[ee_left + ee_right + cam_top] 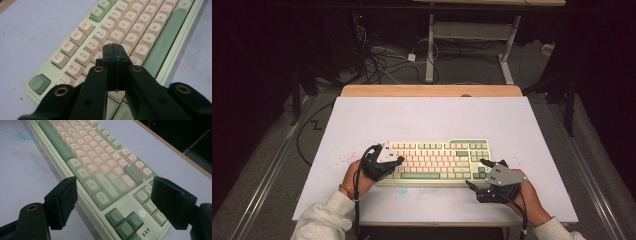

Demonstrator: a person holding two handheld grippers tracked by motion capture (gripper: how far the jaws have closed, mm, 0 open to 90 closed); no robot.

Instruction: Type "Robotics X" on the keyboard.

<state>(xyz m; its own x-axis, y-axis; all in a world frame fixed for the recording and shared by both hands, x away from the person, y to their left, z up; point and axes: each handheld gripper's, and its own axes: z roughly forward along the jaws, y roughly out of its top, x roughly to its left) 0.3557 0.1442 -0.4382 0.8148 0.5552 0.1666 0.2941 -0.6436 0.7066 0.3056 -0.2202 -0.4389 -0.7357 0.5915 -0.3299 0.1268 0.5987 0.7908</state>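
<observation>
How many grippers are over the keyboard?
1: the shut left gripper is above the left keys of the keyboard. The open right gripper is beside its right end, over the table.

A green-and-cream keyboard (437, 161) is lying on the white table (427, 115); the left gripper (398, 161) is hovering over its left end (jaws together), the right gripper (476, 174) sitting wide-jawed at its right end.

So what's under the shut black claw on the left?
Under the shut left claw are cream letter keys of the pale green keyboard. The key right beneath its tip is covered, so it can't be read.
</observation>
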